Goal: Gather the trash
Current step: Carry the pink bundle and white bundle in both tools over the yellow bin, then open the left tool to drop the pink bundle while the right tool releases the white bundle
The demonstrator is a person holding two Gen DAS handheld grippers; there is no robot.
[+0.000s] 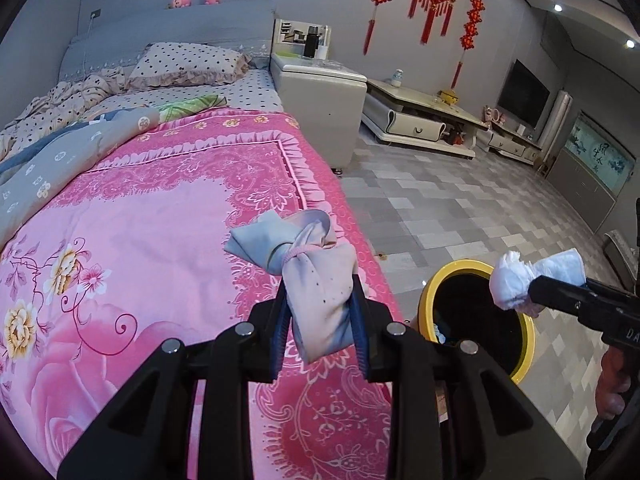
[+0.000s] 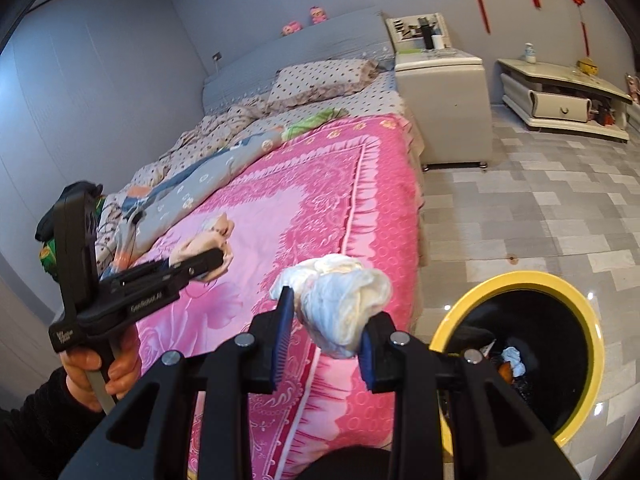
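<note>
I carry two pieces of trash toward the yellow-rimmed bin on the floor beside the bed.

My left gripper is clamped narrow on a pinkish cloth bundle tied with a cord. The bundle sits upright between the pads; its knotted top and loose end project beyond the fingertips, and its lower end hangs below them.

My right gripper is clamped narrow on a crumpled white wad. Most of the wad bulges forward past the fingertips.

Procedure, as I judge it:
1. Keep both grips closed until each item is over the bin mouth, not its rim.
2. The bin lies down and to the right of both sets of fingers; the right gripper is nearer, so it should release first.
3. Clear the right gripper, then bring the bundle over the opening.
4. Open fully so that the soft material does not snag on the ridged pads.
</note>
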